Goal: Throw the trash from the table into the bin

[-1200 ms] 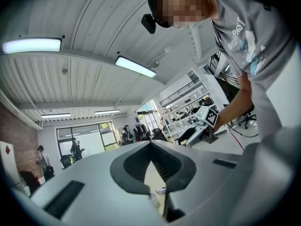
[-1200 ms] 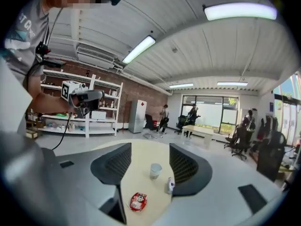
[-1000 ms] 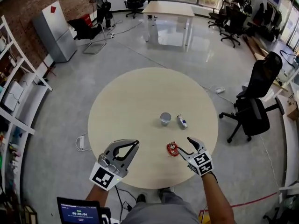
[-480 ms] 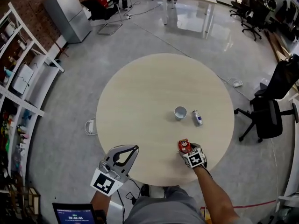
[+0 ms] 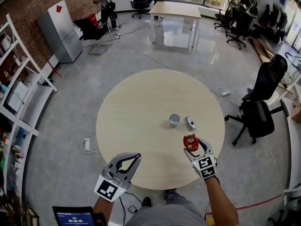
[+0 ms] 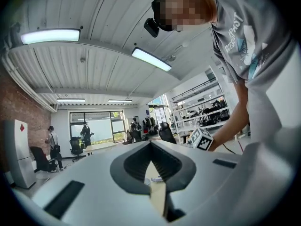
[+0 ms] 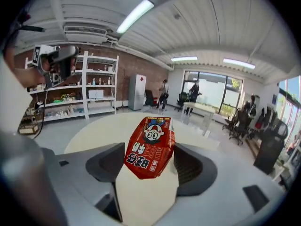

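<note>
- Right gripper [image 5: 194, 146]: its jaws have just been opening and stand wide. The red snack packet [image 7: 150, 147] sits upright between them, with both pads against its sides, so the packet is gripped.
- Red snack packet: it is over the round table [image 5: 136, 112], near the rim at about 5 o'clock from the table's centre. Its printed face is turned toward the right gripper view.
- Left gripper [image 5: 135, 156]: the jaw tips meet and nothing is between them. It hangs just off the table rim at about 7 o'clock, well apart from the right gripper.
- Paper cup [image 5: 174, 120]: it stands upright on the table at about 4 o'clock from the centre, and at 11 o'clock from the packet, near it but not touching.
- Small white bottle [image 5: 190, 123]: it lies on its side just beside the cup, at the cup's 3 o'clock.
- Surroundings: a black office chair [image 5: 258, 112] stands off the table at 3 o'clock. White shelving [image 5: 19, 102] lines the wall at 9 o'clock, and a grey cabinet [image 5: 59, 32] stands at 10 o'clock.
</note>
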### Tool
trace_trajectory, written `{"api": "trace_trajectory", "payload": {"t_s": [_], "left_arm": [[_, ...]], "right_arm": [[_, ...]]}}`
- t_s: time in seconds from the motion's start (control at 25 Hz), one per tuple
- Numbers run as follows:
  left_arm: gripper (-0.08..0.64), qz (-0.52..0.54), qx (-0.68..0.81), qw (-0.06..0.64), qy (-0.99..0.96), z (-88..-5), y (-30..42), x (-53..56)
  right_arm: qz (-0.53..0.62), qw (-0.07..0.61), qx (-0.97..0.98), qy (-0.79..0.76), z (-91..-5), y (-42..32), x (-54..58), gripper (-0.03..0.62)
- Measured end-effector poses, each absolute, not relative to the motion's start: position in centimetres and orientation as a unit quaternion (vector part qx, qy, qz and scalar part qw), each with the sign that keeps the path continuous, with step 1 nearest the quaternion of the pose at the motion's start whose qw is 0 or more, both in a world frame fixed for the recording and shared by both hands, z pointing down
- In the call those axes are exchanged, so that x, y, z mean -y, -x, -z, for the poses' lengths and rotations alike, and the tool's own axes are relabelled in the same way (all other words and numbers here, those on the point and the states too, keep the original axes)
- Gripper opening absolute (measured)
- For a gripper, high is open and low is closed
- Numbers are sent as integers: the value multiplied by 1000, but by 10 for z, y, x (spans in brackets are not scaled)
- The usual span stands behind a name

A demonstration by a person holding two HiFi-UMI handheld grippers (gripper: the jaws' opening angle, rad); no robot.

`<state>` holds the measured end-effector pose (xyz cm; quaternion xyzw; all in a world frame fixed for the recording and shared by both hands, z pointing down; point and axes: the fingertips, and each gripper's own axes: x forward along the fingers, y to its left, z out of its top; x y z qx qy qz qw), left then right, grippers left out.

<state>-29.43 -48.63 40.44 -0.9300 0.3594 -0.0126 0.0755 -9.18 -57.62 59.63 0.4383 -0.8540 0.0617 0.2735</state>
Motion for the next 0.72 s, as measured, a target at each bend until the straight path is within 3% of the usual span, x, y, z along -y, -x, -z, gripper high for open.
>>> {"api": "trace_trajectory", "payload": {"t_s": [0.24,0.48,0.72], "left_arm": [[43,-25,-310,105,945,-370,299,418],[43,-42,-254,114,959,-357,301,359],[43,-62,-168,116,977,-359,234,274]], "right_arm": [[41,202,835,-510,-461,82,495,331],[72,181,806,-559,-407,83,395,331],[88,170,762,-619,-386,25,262,331]]}}
